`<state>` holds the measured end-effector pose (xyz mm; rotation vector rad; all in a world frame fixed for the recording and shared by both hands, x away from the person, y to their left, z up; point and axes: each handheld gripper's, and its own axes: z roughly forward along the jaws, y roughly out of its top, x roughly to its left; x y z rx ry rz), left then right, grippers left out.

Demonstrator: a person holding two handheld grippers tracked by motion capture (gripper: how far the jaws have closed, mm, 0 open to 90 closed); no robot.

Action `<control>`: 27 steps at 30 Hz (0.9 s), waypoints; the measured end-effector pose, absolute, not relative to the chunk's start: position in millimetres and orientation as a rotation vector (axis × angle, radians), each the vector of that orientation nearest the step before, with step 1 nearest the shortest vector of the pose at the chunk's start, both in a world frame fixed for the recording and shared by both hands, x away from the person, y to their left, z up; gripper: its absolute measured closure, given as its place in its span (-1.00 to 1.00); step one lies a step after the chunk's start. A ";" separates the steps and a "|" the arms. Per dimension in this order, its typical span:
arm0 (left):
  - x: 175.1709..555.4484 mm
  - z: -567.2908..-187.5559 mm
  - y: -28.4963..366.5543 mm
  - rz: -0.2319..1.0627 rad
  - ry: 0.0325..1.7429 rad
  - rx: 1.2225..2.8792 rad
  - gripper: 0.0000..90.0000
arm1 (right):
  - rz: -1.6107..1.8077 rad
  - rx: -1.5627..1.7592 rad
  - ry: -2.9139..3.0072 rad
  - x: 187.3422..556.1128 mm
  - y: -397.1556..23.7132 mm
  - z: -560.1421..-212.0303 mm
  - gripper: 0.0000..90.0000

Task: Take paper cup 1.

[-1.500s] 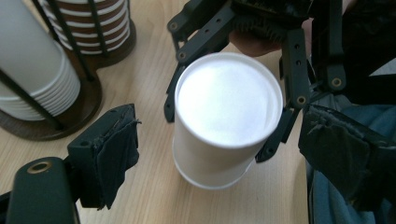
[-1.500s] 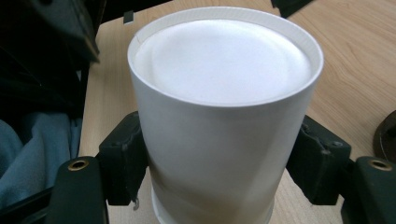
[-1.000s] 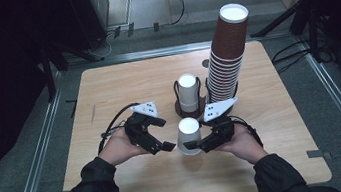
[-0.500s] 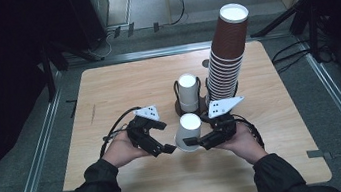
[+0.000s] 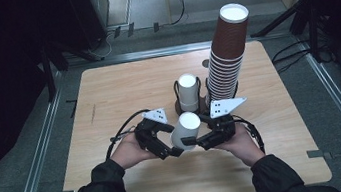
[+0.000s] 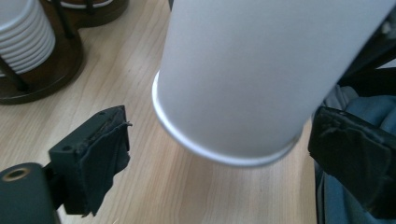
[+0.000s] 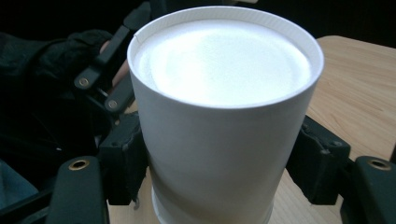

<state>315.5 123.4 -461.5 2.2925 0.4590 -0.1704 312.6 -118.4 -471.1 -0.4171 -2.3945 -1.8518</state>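
An upside-down white paper cup point(image 5: 186, 129) tilts above the table's near middle. My right gripper point(image 5: 199, 141) is shut on it; in the right gripper view both pads press the wall of the cup point(image 7: 219, 140) on either side of the gripper's centre point(image 7: 222, 158). My left gripper point(image 5: 173, 151) comes from the left at the cup's lower end. In the left gripper view the rim of the cup point(image 6: 261, 70) hangs between the open jaws point(image 6: 224, 154), with a clear gap at the left pad point(image 6: 100, 154). These jaws have just been closing.
A tall stack of brown cups point(image 5: 226, 58) stands at the back right. A short stack of white cups point(image 5: 188, 91) sits in a dark wooden holder point(image 5: 178, 107) just behind the grippers, also near the left gripper point(image 6: 42, 70). Bare wooden tabletop point(image 5: 108, 99) lies to the left.
My left gripper has edged right, toward the cup's lower end. The right gripper and the cup have hardly moved.
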 end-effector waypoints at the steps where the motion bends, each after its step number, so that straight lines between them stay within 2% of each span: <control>1: 315.5 -461.5 123.4 -0.170 0.459 2.292 -0.87 | -1.852 -0.417 -2.394 312.6 -118.4 -471.1 -0.36; 12: 314.1 -463.0 116.6 -0.196 0.441 2.267 -0.84 | -1.880 -0.411 -2.343 310.0 -111.8 -473.0 -0.36; 14: 314.3 -462.8 117.0 -0.198 0.436 2.261 -0.72 | -1.882 -0.410 -2.340 309.8 -111.3 -473.3 -0.36; 24: 314.4 -462.0 118.2 -0.205 0.434 2.243 -0.66 | -1.914 -0.424 -2.303 309.9 -110.6 -473.5 -0.36; 27: 314.7 -462.0 118.6 -0.208 0.428 2.243 -0.57 | -1.906 -0.427 -2.308 309.7 -110.2 -474.0 -0.36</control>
